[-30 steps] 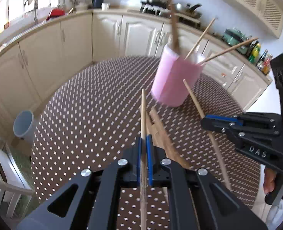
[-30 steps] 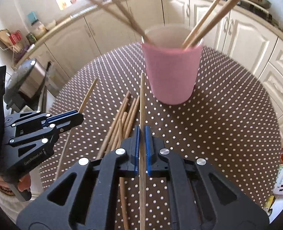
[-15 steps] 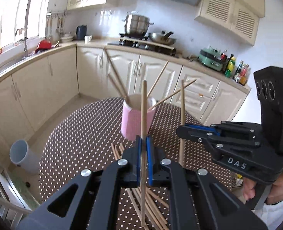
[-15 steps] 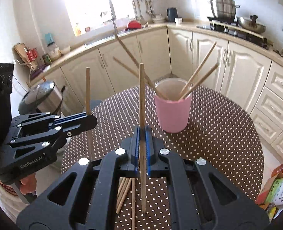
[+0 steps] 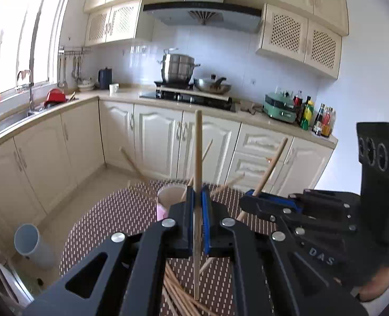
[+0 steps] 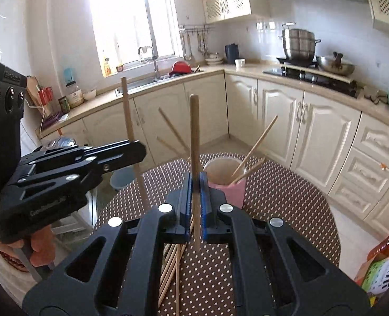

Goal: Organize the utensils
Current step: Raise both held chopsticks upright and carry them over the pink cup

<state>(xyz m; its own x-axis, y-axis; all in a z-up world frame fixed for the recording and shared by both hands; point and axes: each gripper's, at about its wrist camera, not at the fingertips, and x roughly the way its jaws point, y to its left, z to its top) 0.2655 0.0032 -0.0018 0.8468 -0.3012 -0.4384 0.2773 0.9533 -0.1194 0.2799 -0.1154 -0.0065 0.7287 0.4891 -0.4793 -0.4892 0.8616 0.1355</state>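
Left gripper (image 5: 197,205) clamps a chopstick (image 5: 197,158) upright; right gripper (image 6: 195,192) clamps another chopstick (image 6: 194,131) upright, both above the loose pile (image 6: 170,263), cup (image 6: 227,181) beyond

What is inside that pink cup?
Several wooden chopsticks lean out of the pink cup, splayed apart. Their lower ends and the cup's bottom are hidden by its wall.

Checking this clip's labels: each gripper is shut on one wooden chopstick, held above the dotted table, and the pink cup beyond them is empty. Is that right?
Not quite: the pink cup is not empty. The right wrist view shows several chopsticks standing in it. The rest holds: the left gripper and the right gripper are each shut on one chopstick above the dotted table.
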